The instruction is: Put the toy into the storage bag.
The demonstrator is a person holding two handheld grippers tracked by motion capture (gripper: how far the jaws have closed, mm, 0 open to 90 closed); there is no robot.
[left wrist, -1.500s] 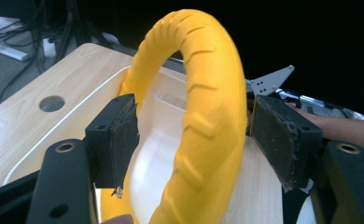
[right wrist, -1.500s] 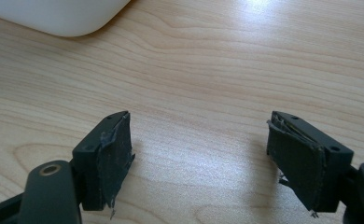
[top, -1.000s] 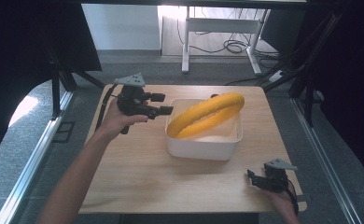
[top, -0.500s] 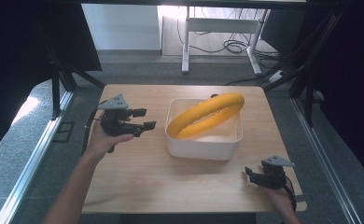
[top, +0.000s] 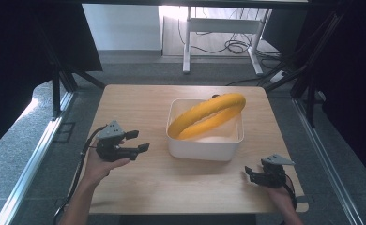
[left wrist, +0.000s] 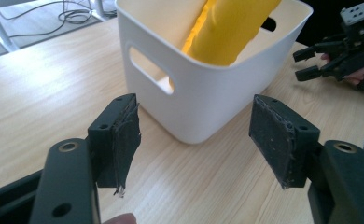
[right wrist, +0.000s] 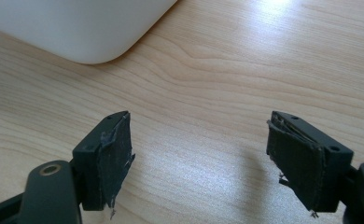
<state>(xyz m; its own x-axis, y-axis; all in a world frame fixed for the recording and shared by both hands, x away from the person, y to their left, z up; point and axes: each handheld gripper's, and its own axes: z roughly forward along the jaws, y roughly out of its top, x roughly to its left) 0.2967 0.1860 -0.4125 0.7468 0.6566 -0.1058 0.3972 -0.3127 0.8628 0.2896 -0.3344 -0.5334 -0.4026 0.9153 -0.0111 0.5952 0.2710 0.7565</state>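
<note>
High view: a white bin [top: 204, 146] stands on a wooden table [top: 139, 108], between the two grippers and farther from the person than both.
Yellow item: a long, curved, banana-yellow soft thing [top: 208, 115] lies slantwise in the bin, its upper end over the far rim; whether it is one piece or two I cannot tell.
Bin look: glossy white plastic, rounded corners, an oval handle slot in the end wall.
Left gripper [top: 140, 140]: jaws spread wide and have just been opening, nothing between them; it points at the bin's near corner [left wrist: 194, 112], close ahead and apart from it.
Right gripper [top: 247, 174]: jaws apart, empty, low over bare wood [right wrist: 208, 84]; the bin's corner [right wrist: 77, 32] lies ahead and to its left.
Surface: pale wood grain, bare around the bin.
Room: grey floor, dark screens at both sides, a white desk frame [top: 186, 42] and cables beyond the table.
</note>
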